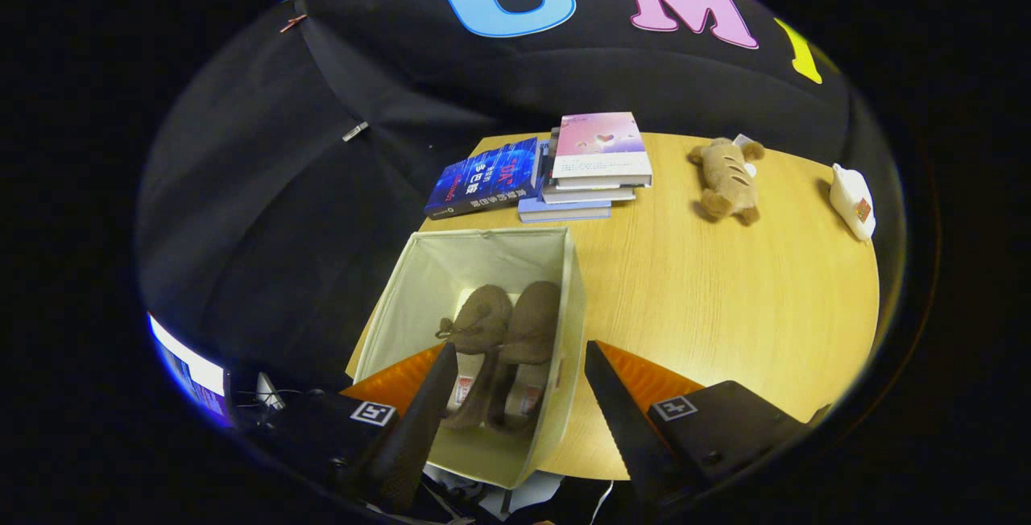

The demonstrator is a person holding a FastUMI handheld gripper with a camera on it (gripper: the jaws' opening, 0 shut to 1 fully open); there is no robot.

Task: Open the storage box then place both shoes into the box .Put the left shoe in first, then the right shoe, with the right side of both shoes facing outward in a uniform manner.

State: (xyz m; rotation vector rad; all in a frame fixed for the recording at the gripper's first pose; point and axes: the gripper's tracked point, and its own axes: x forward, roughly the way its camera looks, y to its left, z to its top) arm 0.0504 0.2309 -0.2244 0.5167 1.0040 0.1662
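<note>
The gripper (515, 396) is spread open and holds nothing; it hangs above the storage box (427, 275). The box is open on the wooden table (725, 307), and both brown shoes (503, 340) lie inside it side by side, touching, between the fingers. Beyond the box there is a pile of books (564, 167), and further right a plush toy (727, 180) and a small white object (852, 201)

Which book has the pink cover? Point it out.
The top book of the stack, beyond the storage box. The book leaning beside it is dark blue. The open tool hangs over the shoes in the box.
</note>
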